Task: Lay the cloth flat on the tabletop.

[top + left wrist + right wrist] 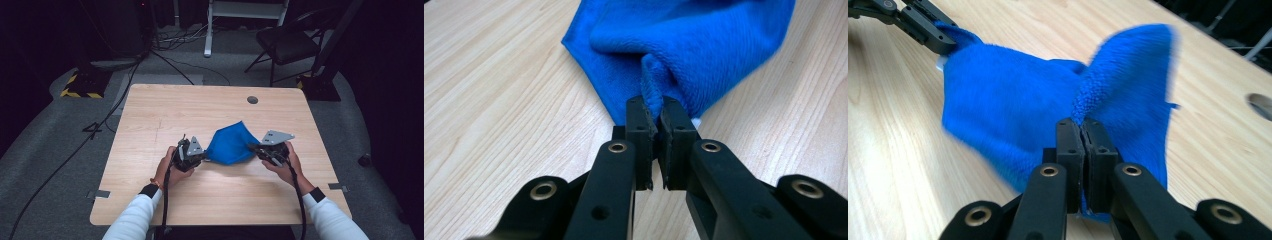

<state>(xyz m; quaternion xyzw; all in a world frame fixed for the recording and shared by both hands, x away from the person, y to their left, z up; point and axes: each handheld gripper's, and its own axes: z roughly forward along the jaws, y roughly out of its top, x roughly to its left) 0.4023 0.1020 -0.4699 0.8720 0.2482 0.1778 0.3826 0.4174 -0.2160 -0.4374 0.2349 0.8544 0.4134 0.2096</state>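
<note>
Left gripper (653, 125): your jaws are pinched on the blue cloth (231, 144), its 9 o'clock corner.
Right gripper (1083, 131): clamped on its 3 o'clock edge.
Cloth: mid-table (150, 115), slack between both.
Risk: thin bites; pulling apart could slip a corner free.

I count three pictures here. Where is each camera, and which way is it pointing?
High view: above the person's side, looking forward and down on the table; both forearms, left gripper and right gripper show.
Left gripper view: rides that gripper, looking along its black jaws pinching the blue cloth.
Right gripper view: rides that gripper, jaws clamped on cloth; the other gripper shows far off.
Shared: all three show the cloth and the wooden table.
</note>
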